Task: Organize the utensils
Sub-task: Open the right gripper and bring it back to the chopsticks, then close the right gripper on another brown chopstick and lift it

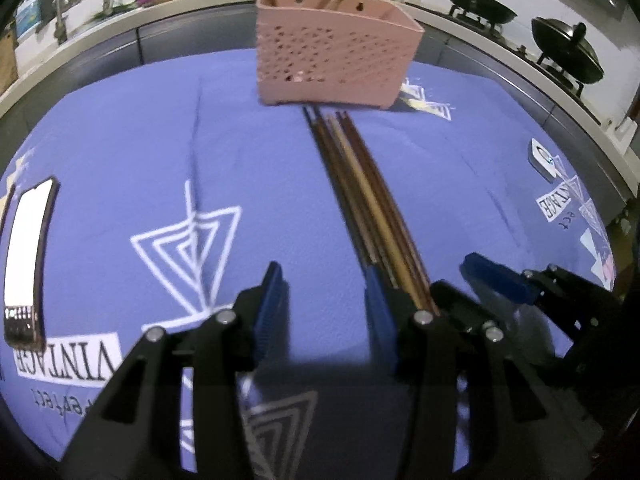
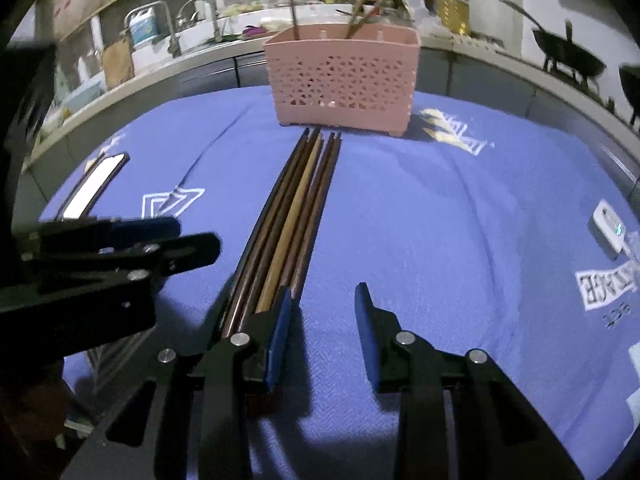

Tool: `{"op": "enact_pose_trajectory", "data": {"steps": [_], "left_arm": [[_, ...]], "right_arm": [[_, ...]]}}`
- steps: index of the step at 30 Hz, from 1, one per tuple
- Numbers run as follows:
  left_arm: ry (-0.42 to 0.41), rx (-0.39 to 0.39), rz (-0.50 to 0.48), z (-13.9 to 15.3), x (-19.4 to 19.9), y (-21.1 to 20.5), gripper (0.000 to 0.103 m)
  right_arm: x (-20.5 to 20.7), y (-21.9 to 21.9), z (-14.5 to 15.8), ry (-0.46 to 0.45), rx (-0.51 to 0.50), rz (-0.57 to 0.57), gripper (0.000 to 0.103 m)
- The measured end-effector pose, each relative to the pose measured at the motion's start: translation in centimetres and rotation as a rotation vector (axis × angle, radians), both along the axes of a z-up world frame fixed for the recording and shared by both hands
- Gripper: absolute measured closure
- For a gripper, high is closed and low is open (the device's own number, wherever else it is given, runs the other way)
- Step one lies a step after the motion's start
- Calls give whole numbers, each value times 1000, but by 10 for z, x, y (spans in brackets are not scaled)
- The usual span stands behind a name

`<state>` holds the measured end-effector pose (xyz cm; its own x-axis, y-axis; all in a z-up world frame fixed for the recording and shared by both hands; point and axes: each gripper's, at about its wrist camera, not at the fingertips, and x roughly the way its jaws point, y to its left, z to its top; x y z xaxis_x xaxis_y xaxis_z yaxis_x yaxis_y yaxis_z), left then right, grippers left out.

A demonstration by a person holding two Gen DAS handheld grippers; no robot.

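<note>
My left gripper [image 1: 326, 312] and my right gripper [image 2: 322, 332] flank a bundle of chopsticks [image 2: 292, 216] on a blue cloth [image 2: 440, 240]. Each stands partly open with nothing between its blue pads. The sticks lie outside both gaps, squeezed side by side between the right finger of the left gripper and the left finger of the right one.

The bundle runs straight away from me, its narrow tips almost at the foot of a pink basket [image 2: 344, 80]. Most sticks are dark brown with a slight sheen; one is pale bamboo.

They look light, stiff and smooth, and I judge them quick to roll or fan apart if pressed unevenly. The best hold seems to be across the thicker near ends, where the pads can pinch the whole row at once.

The basket is hard plastic with pierced walls, upright, already holding a few sticks. The cloth is soft, woven and creased, printed with white triangles. A phone [image 1: 28, 264] lies at the left edge, well apart.
</note>
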<state>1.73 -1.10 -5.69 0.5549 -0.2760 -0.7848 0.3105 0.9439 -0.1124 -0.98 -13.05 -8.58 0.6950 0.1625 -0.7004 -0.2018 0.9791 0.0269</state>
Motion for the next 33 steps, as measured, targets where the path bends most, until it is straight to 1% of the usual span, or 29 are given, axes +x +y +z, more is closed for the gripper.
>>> {"op": "enact_pose_trajectory", "data": {"steps": [2, 6, 12, 17, 23, 26, 30, 33], "left_arm": [[-6, 14, -6, 0, 1, -5, 61], [-3, 41, -12, -3, 2, -13, 61], [30, 45, -17, -11, 6, -17, 61], [21, 62, -17, -11, 7, -20, 61], [28, 59, -2, -12, 9, -18, 61], [17, 80, 4, -11, 11, -22, 61], [12, 84, 18, -11, 14, -22, 61], [24, 66, 22, -11, 16, -18, 60]], "right_arm": [[-1, 4, 0, -15, -30, 10, 70], [-1, 6, 0, -14, -32, 20, 70], [0, 6, -1, -19, -42, 22, 70], [0, 4, -2, -36, -64, 2, 70], [3, 2, -2, -33, -55, -2, 70], [3, 5, -6, -25, -63, 13, 70], [5, -4, -6, -29, -60, -20, 70], [6, -10, -6, -22, -46, -35, 70]]}}
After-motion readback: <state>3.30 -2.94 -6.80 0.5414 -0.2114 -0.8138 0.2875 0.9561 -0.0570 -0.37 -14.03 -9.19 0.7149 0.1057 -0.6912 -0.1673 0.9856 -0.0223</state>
